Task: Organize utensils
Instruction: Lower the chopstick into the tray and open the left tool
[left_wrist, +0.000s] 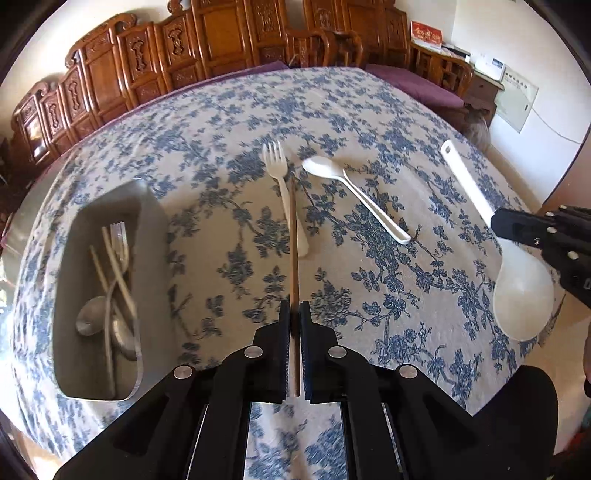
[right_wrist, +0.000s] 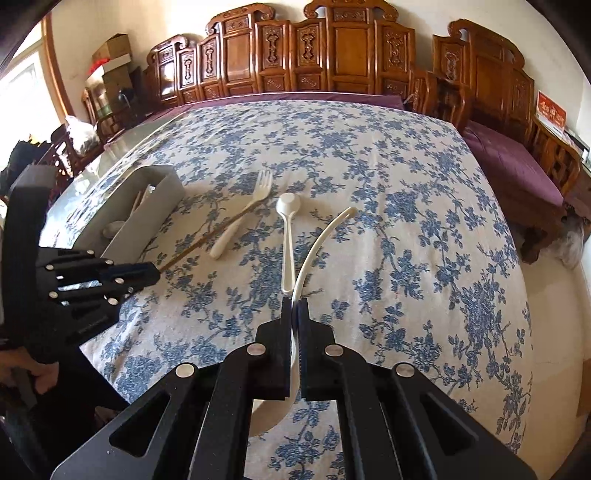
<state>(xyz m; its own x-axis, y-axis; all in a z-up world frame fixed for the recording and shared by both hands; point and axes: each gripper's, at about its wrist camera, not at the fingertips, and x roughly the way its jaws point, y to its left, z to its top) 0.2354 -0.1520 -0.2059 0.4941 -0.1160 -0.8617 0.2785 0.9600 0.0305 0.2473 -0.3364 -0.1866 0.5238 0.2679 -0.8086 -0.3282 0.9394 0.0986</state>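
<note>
Between the pads of the left gripper (left_wrist: 294, 314) sits a thin brown chopstick (left_wrist: 293, 236), clamped near its rear end, jaws drawn in narrow on it. Its long axis runs straight forward from the gripper, the far tip reaching up beside the white plastic fork (left_wrist: 282, 184) on the bench (left_wrist: 369, 110). The grey utensil box (left_wrist: 147, 218) lies to the left of this gripper, near, its long side roughly parallel to the chopstick; judged from this, a sideways carry to the left with little turning would bring the stick over the opening. Left gripper is the nearer of the two to the box.

Right gripper (right_wrist: 294, 310) is closed narrow on a large white rice paddle (right_wrist: 317, 240), held edge-on at the neck, handle pointing forward, blade trailing beneath the gripper. From here the box lies well to the left.

Box contents: metal spoons and pale sticks, lying lengthwise. White spoon (left_wrist: 351, 192) remains on the floral cloth, between fork and paddle, apart from both.
</note>
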